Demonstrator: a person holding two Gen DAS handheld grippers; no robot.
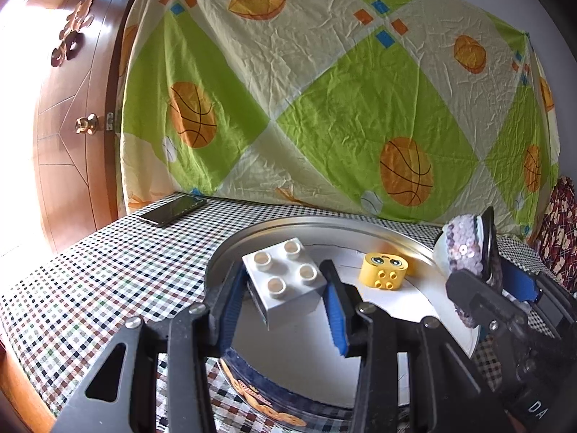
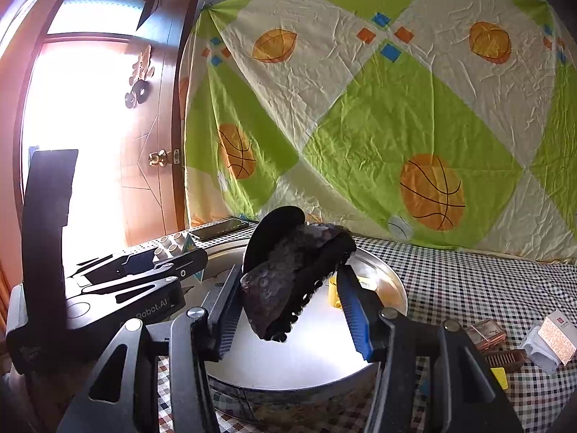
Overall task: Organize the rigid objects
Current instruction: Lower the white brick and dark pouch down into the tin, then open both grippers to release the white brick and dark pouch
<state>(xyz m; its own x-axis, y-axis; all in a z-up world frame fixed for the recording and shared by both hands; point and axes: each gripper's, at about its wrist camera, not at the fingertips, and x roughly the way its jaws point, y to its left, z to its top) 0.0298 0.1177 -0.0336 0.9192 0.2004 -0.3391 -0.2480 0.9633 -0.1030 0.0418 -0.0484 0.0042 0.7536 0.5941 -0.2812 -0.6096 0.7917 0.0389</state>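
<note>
My left gripper [image 1: 283,281] is shut on a white four-stud brick [image 1: 288,288], which hangs tilted over the near part of a round metal tin [image 1: 324,222]. Inside the tin lies a yellow brick with a face [image 1: 384,270]. At the right of the left wrist view, my right gripper [image 1: 476,256] is shut on a sequin-covered clip [image 1: 465,241] over the tin's right rim. In the right wrist view the clip [image 2: 277,288] looks dark between the blue pads of the right gripper [image 2: 288,278], above the tin [image 2: 382,270]. The yellow brick [image 2: 332,292] peeks out behind the right finger. The left gripper [image 2: 169,254] with the white brick [image 2: 173,243] is at left.
A dark phone [image 1: 173,209] lies on the checked tablecloth at the far left, near a wooden door. A patterned sheet hangs behind the table. To the right of the tin lie a brown packet [image 2: 485,332], a wooden comb [image 2: 505,357], a white box [image 2: 555,335] and a yellow piece [image 2: 499,377].
</note>
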